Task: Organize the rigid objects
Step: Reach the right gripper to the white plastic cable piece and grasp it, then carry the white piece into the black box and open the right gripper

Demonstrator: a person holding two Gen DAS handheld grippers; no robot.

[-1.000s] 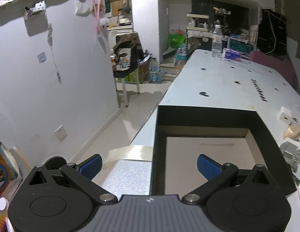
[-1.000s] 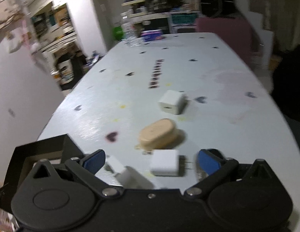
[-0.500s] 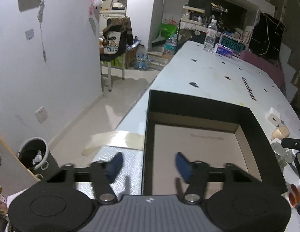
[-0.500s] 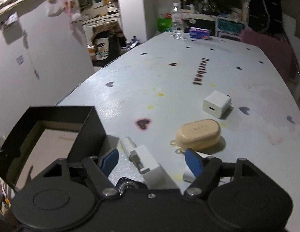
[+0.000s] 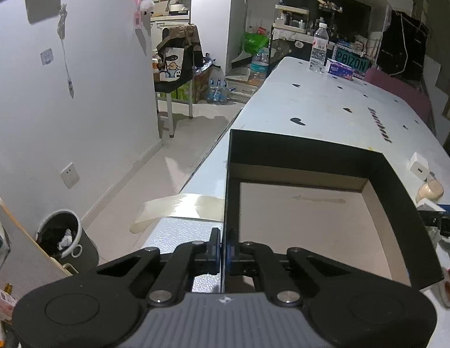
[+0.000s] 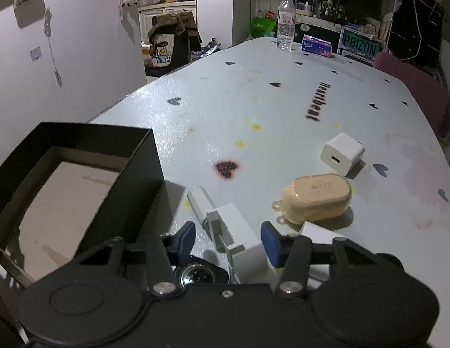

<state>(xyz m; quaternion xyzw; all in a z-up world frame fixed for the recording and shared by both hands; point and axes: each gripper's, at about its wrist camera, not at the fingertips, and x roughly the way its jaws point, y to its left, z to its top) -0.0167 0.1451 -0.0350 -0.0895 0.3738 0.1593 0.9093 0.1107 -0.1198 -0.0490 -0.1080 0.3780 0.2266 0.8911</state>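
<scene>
At table's near-left corner, the open black cardboard box with a pale tan floor (image 5: 312,220) is pinned by the left gripper (image 5: 222,249): its blue pads (image 5: 215,248) have just been closing and are now pinched on the box's thin near-left wall, one pad outside, one inside. Grip is best kept firm and steady so the box isn't dragged while things are dropped in.

On the right side, the right gripper (image 6: 228,240) is lowered over a white plastic charger block with a short white stub at its far end (image 6: 233,232). Its jaws have just been closing; the block sits between them, w/ the right pad touching or nearly so and a clear gap at the left blue pad (image 6: 186,236), so no squeeze yet. For a clean pick, the flat sides should be squared to the pads, closure finished evenly, and the lift made straight up, since the block lies skewed and could twist out. A round black item with a lens-like centre (image 6: 200,275) lies just under the gripper body; its identity can't be told.

Box contents: nothing seen, only the bare floor w/ a faint smear. Not yet sorted on the pale heart-printed table (image 6: 283,101): a white cube USB charger (image 6: 342,153), a peach oval earbud-style case (image 6: 319,197) just beside it, another white piece (image 6: 317,232) partly hidden behind the right finger.
</scene>
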